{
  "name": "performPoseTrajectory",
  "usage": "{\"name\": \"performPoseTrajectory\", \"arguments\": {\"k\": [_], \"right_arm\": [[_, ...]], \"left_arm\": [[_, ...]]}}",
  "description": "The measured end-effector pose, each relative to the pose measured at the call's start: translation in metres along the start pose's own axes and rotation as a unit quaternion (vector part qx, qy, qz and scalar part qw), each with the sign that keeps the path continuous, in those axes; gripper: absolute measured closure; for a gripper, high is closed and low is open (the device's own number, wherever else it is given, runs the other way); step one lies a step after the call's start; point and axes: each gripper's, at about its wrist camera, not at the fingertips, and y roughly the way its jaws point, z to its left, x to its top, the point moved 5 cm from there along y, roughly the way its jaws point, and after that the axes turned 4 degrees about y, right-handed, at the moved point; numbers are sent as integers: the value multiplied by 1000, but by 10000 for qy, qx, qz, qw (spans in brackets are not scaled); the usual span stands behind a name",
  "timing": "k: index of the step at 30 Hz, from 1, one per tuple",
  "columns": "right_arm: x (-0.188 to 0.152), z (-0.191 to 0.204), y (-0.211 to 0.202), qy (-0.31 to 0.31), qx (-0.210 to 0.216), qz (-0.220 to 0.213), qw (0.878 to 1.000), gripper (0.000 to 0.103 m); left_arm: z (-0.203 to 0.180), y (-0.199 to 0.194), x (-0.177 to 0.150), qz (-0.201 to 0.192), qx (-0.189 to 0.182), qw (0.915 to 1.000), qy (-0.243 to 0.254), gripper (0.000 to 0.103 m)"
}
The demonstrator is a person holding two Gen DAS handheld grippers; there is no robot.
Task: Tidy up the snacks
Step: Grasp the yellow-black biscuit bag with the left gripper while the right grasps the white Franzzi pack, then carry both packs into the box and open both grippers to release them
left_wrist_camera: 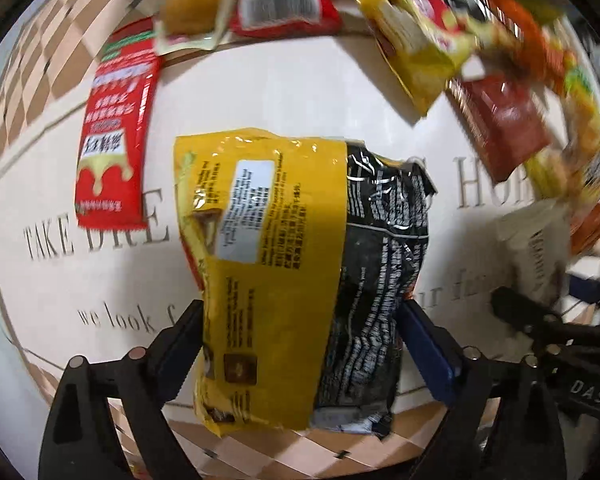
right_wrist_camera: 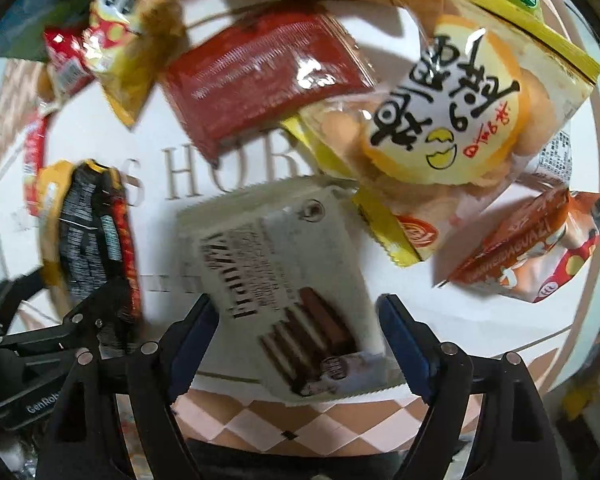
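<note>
Tablecloth [left_wrist_camera: 300, 92], white, lettered, bore loose snacks; sorting scarcely begun. Left gripper [left_wrist_camera: 296, 344] pressed both fingers on yellow-black bag [left_wrist_camera: 296, 240]. Right gripper [right_wrist_camera: 296, 340] straddled white pack [right_wrist_camera: 284, 272], apparently unclamped. Beyond the pack: egg-cake bag [right_wrist_camera: 444, 112], red sachet [right_wrist_camera: 260, 76], unsorted.

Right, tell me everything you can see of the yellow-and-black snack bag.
The yellow-and-black bag is a glossy, crinkled plastic pouch: one half yellow with a white label and small print, the other black with pale print and a red-orange edge visible from the right wrist view. It lies flat on the white printed mat, covering part of its lettering. The left hand-held gripper straddles its lower end, a finger at each side, close to or touching the edges. No other snack touches it.
</note>
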Motion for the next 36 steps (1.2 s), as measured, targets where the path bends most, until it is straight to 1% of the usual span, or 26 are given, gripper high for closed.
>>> {"name": "performPoseTrajectory", "arguments": {"k": [1,3,4,5,6,7,9,11,13,16,18,19,20,22,24,25,28,29,31,32,33,34,35,36], "right_arm": [[2,4,1,-33,-53,4,10000,17],[-1,0,3,-28,-196,41,9998,18],[-2,-1,2,-26,-234,-1,9997,21],[-3,-4,0,-26,-361,-83,9993,24],[-8,-3,2,-18,-435,-130,9990,31],[-12,-3,4,12,-421,-155,9990,32],[-18,-8,3,181,-277,-168,9993,33],[-27,-23,0,259,-285,-283,9989,34],[-36,-30,-10,371,-184,-369,9985,36],[-42,-38,-30,500,147,-450,9976,38],[-45,-40,-50,524,389,-549,9964,38],[-32,-43,-63,499,458,-586,9960,38],[-30,-48,-70,451,520,-665,9954,38],[-29,-50,-95,384,641,-834,9937,38],[-31,-52,-123,339,785,-950,9918,38],[-50,-53,-146,322,845,-1019,9907,38],[-32,-54,-200,211,1042,-1276,9861,38],[-21,-38,-212,171,1104,-1357,9844,38],[0,-23,-236,91,1175,-1514,9814,38],[13,-20,-245,43,1189,-1587,9801,38],[29,-6,-247,14,1194,-1644,9791,38],[42,-1,-252,-5,1197,-1701,9781,38],[59,-2,-261,-27,1187,-1768,9771,38],[81,19,-249,-33,1155,-1815,9766,38]], "left_arm": [[-4,4,2,-9,-3,10000,-14,6],[-8,9,4,-47,-28,10000,-76,9],[-6,8,3,-82,-37,9999,-107,11],[-6,7,2,-143,-62,9998,-155,14],[-6,3,3,-179,-73,9996,-193,15],[-3,-6,-1,-207,-72,9995,-244,15],[-2,-7,-4,-270,-24,9990,-352,15],[-1,-9,-10,-351,1,9986,-404,15],[4,-16,-22,-452,28,9980,-438,15],[3,-34,-40,-666,-30,9966,-475,15],[5,-52,-44,-848,-52,9951,-511,15],[7,-62,-45,-974,-70,9938,-523,15],[15,-69,-44,-1066,-83,9928,-539,15],[18,-89,-46,-1269,-124,9899,-612,15],[20,-114,-46,-1466,-192,9866,-687,15],[23,-125,-44,-1532,-209,9855,-697,15],[27,-173,-22,-1757,-193,9816,-721,15],[30,-189,-10,-1805,-183,9806,-740,15],[40,-206,15,-1872,-182,9790,-790,15],[41,-215,26,-1891,-177,9784,-822,15],[44,-223,40,-1928,-192,9773,-857,15],[47,-229,55,-1949,-191,9766,-889,15],[50,-236,69,-1957,-188,9761,-931,15],[53,-238,89,-1943,-218,9760,-963,15]]}}
